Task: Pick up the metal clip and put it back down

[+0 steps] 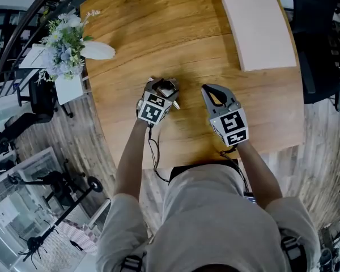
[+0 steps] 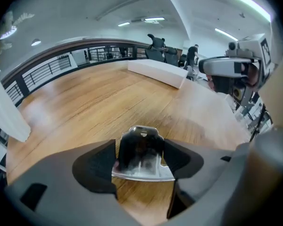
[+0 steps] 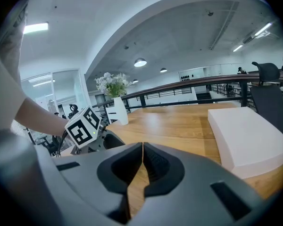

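A: Left hand-held gripper (image 2: 141,160) is clamped on the metal clip (image 2: 139,145), pads on both sides. Jaws sit wide bc the clip's wide. Can't tell if it's clear of the bench (image 2: 108,98).
B: For the put-down I'd go slow, get the bottom edge flat on the wood, then let go. It's pointing steeply down rn.
A: Right hand-held gripper (image 3: 142,159) is closed tight w/ nothing in it, near the left one. Fine there imo.
B: White block (image 3: 247,135) is well apart, no issue.
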The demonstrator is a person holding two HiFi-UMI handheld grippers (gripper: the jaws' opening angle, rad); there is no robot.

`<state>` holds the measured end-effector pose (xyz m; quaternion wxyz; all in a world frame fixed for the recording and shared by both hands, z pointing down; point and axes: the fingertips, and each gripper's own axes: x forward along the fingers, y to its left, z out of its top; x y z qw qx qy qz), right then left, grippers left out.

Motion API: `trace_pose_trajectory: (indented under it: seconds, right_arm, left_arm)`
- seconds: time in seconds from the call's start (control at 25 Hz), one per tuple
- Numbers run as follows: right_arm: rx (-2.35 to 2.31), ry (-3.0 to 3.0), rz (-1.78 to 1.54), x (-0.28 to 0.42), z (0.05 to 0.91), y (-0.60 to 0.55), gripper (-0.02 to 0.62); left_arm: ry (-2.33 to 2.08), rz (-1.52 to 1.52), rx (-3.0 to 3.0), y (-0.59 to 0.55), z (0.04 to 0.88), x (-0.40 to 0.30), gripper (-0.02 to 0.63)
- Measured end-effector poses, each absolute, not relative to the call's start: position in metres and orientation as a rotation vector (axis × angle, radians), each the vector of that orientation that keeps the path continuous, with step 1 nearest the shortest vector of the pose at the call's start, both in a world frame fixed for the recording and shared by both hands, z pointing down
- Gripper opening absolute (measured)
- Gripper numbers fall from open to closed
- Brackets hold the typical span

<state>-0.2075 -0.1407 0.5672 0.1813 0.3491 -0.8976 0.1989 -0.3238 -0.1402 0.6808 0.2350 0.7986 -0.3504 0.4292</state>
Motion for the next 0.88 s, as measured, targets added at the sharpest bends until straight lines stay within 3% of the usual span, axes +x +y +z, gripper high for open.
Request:
trace_pose_trajectory:
  seconds: [0.72,0.88]
  right_arm:
    - [0.902,-2.572,0.502,-0.257,0.527,-0.081,0.028]
    - [0.897,-2.575,0.488,-0.271,0.519,-0.068,0.028]
  left_arm:
    - [-1.312,0.696,2.111,-0.066,0.602,-0.335,0.301]
    - [-1.461,0.574,2.092,-0.046,0.569,-0.348,0.162]
